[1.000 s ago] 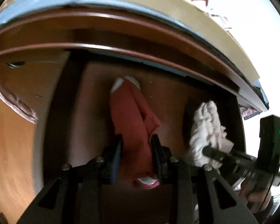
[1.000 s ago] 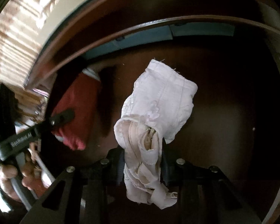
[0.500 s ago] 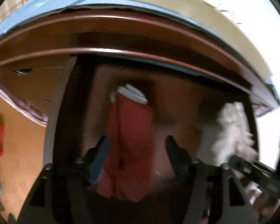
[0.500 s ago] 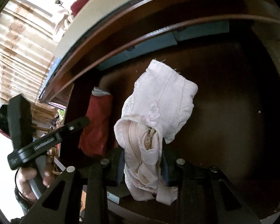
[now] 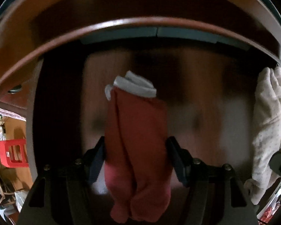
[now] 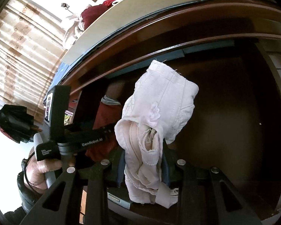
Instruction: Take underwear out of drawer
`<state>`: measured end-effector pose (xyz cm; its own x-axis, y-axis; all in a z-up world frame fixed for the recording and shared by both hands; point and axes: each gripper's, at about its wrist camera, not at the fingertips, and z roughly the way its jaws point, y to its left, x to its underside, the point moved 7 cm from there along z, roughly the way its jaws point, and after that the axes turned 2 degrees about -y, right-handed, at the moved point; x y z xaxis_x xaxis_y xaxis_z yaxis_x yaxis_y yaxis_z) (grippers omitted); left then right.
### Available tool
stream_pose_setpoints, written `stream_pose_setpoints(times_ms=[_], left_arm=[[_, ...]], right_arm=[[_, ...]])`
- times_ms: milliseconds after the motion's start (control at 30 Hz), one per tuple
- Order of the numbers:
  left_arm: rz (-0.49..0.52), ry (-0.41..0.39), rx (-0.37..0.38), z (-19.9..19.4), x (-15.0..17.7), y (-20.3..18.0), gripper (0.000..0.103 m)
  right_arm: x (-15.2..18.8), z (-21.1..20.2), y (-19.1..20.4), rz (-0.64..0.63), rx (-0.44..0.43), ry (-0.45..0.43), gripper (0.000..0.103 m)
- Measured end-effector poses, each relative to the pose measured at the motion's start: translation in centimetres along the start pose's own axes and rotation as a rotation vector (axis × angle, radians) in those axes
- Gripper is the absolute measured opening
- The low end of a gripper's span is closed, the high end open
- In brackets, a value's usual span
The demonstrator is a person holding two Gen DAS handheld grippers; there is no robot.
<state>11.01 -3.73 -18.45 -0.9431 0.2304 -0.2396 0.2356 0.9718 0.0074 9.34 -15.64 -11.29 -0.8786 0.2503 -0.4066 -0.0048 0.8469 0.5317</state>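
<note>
Between the closed jaws of our right gripper we hold white underwear, bunched at the pads and fanning out ahead of them above the dark wooden drawer. A small flower trim sits on the cloth just ahead of the pads.

Our left gripper points steeply down into the same drawer. Its jaws have just been opening and now stand apart, with red underwear lying between them; the picture is blurred, so we cannot tell whether either pad still touches the cloth. A grey-white waistband caps its far end.

To the left of the right gripper, a hand grips the other tool's handle, which reads "GenRobot.AI"; a smaller label there is too small to read. That tool stands partly in front of the red underwear.

Farther off, beyond the drawer's front rim, clothes are piled on top, striped curtains hang to the left, and a red crate stands on the floor left of the left gripper.
</note>
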Motion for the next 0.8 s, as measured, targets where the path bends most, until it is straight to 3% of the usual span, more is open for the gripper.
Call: stream_pose_setpoints(times_ms=[200, 600, 800], left_arm=[[0.003, 0.085, 0.035, 1.1, 0.6, -0.4, 0.065], [0.022, 0.100, 0.029, 1.3, 1.6, -0.1, 0.058], [0.104, 0.074, 0.033, 0.9, 1.7, -1.3, 0.040]], right_arm=[[0.2, 0.0, -0.5, 0.006, 0.000, 0.009, 0.035], [0.5, 0.4, -1.2, 0.026, 0.008, 0.023, 0.035], [0.5, 0.9, -1.5, 0.038, 0.018, 0.032, 0.035]])
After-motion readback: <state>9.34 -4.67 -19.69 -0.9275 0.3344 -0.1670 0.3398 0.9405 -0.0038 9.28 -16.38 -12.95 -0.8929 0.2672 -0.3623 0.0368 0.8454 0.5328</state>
